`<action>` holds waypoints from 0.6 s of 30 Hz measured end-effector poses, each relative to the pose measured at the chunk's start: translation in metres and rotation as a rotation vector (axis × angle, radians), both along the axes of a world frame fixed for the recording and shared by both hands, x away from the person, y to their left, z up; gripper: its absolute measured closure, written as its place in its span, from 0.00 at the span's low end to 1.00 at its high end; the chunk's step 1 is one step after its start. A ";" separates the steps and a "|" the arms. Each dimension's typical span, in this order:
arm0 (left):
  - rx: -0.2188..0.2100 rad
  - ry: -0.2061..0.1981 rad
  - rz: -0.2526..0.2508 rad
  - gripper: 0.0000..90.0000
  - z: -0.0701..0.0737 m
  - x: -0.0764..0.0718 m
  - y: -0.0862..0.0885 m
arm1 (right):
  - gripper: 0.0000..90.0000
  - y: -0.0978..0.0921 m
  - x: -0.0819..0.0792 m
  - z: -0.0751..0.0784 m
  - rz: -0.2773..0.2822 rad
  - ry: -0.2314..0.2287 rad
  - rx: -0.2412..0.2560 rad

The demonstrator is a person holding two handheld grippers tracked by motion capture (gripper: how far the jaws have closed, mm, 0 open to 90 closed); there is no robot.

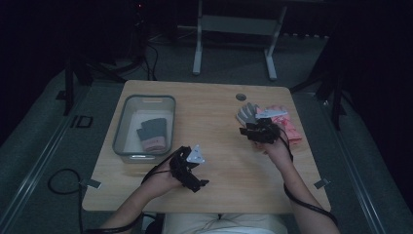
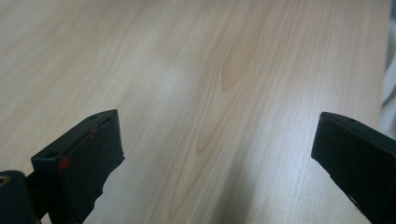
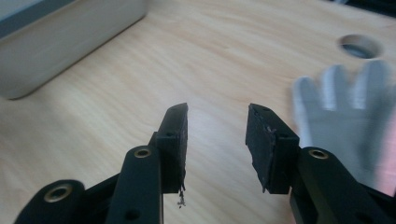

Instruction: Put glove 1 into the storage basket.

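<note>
Bin (image 1: 127,105): a grey, clear-walled tub is seen at the left of the wooden table (image 1: 214,146); its pale wall also shows at the top left of the right gripper view (image 3: 56,42).
Glove in bin (image 1: 153,132): one dark grey glove with a pink cuff is laid flat on the bin floor, so that part of the sorting is judged done.
Left gripper (image 1: 198,176): it is held low over bare wood, just beside the near right corner of the bin; in the left gripper view (image 2: 215,154) the jaws are spread wide and nothing is held between them.
Right gripper (image 1: 254,127): it is poised at the near edge of the glove pile; in the right gripper view (image 3: 217,135) the jaws are parted by a moderate gap with only table between them, so nothing is gripped.
Grey glove (image 1: 247,113): it is lying fingers outward on the table, near the round cable hole (image 1: 241,96); in the right gripper view (image 3: 341,112) it is seen blurred, just to the right of the jaws and apart from them.
Pink gloves (image 1: 291,127): a small heap is left at the right edge of the table, touching the grey glove.
Progress: an early stage is judged; one glove is binned, and the grey glove and the pink heap are yet to be picked up and carried to the bin.
</note>
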State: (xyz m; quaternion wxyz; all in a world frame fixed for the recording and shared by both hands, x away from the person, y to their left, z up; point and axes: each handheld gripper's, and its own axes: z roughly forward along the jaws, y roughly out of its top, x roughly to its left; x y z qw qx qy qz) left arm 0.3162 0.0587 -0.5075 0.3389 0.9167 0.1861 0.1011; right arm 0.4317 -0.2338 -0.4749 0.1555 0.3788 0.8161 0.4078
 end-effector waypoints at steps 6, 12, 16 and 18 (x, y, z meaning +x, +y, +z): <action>0.028 0.020 0.010 0.02 -0.022 -0.005 0.000 | 0.68 -0.030 0.008 0.008 -0.051 -0.068 -0.029; 0.043 0.023 0.035 0.02 -0.036 -0.011 0.004 | 0.70 -0.049 0.023 0.010 -0.098 -0.080 -0.063; 0.036 0.028 0.047 0.02 -0.040 -0.016 0.008 | 0.71 -0.056 0.038 0.004 -0.132 -0.054 -0.074; 0.022 0.027 0.059 0.02 -0.042 -0.018 0.010 | 0.71 -0.057 0.044 0.000 -0.146 -0.044 -0.086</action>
